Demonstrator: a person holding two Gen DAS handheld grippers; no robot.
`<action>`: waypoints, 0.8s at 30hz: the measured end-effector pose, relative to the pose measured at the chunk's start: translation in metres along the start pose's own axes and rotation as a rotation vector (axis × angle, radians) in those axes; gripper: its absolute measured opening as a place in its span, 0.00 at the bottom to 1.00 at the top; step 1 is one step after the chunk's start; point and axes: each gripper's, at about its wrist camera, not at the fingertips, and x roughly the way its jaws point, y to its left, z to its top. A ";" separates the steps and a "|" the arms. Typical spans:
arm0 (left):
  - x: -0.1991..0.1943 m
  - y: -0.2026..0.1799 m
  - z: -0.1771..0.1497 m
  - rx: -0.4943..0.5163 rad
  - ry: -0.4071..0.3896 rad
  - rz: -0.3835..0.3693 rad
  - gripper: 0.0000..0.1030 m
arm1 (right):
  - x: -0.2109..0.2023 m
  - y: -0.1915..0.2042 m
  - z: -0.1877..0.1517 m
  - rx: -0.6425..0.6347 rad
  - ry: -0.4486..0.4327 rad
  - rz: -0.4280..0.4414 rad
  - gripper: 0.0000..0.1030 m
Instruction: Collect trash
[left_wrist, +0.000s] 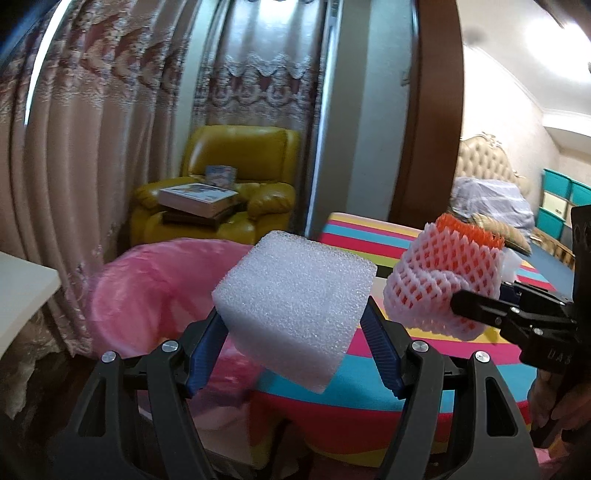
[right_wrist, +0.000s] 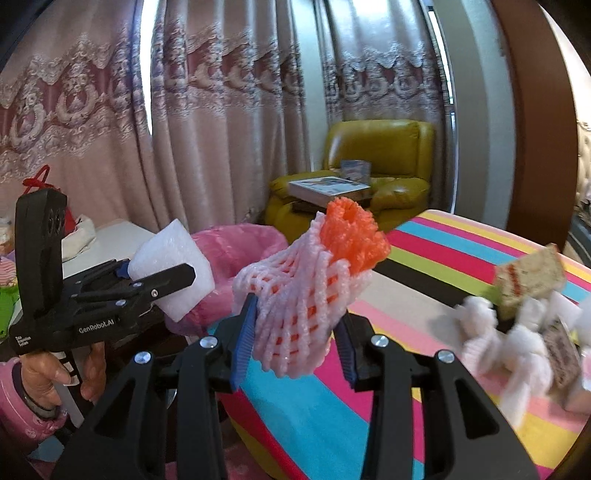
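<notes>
Spanning the foreground, a round table (right_wrist: 424, 258) in bright striped cloth is cut off at the frame edges. Beyond its far rim, a bin lined with a glossy pink bag (left_wrist: 147, 288) is half hidden by the tools. Blurred white and printed scraps (right_wrist: 524, 325) on the table are hard to make out. The left gripper (left_wrist: 295, 339) pinches a coarse white foam block (left_wrist: 295, 295). The right gripper (right_wrist: 295, 332) clamps a bunched pink-and-orange foam net (right_wrist: 299, 299), both raised above the table.
</notes>
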 end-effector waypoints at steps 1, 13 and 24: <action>0.001 0.007 0.001 -0.007 0.001 0.020 0.65 | 0.009 0.002 0.003 0.003 0.011 0.015 0.38; 0.036 0.097 0.025 -0.178 0.027 0.111 0.65 | 0.095 0.034 0.064 -0.038 0.031 0.127 0.40; 0.052 0.134 0.017 -0.228 0.041 0.200 0.80 | 0.154 0.063 0.077 -0.095 0.072 0.159 0.67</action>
